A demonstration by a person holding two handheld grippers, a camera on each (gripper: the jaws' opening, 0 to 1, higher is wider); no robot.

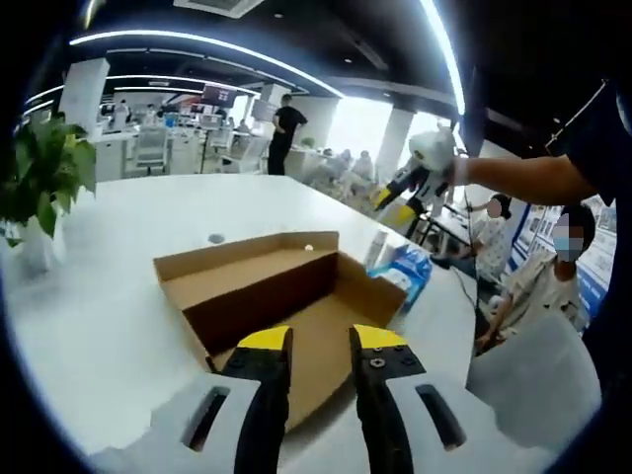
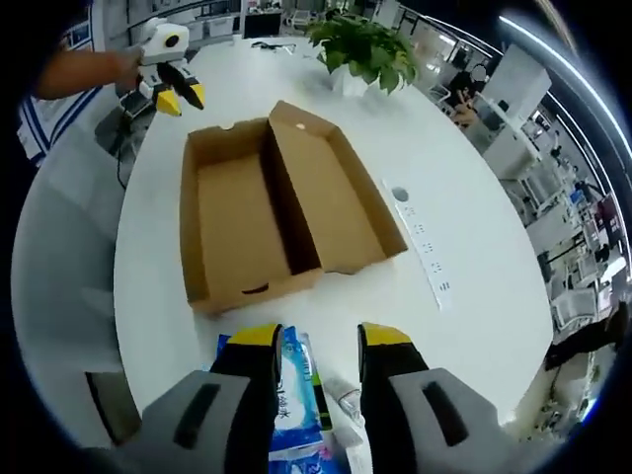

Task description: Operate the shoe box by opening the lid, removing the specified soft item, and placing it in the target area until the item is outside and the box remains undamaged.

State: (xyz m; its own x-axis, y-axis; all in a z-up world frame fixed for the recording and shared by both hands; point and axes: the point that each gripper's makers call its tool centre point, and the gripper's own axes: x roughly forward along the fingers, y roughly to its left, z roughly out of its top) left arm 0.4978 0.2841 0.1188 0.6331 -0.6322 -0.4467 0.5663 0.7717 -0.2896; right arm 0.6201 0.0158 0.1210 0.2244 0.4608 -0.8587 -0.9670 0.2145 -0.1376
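Note:
The brown cardboard shoe box (image 1: 259, 301) lies open on the white table (image 1: 109, 326), its lid folded flat beside the base, and both halves look empty. My left gripper (image 1: 321, 341) is open at the box's near edge, nothing between its yellow tips. A blue and white soft pack (image 1: 407, 272) lies on the table just outside the box. From the right gripper view that pack (image 2: 294, 395) rests under my open right gripper (image 2: 318, 341), with the box (image 2: 237, 212) beyond it. The right gripper (image 1: 393, 197) hovers well above the pack, held by a hand.
A potted plant (image 1: 44, 183) stands at one end of the table, seen again as the plant (image 2: 365, 47). A white power strip (image 2: 423, 247) lies beside the box. A small clear item (image 2: 346, 400) sits next to the pack. People sit and stand beyond the table's edge.

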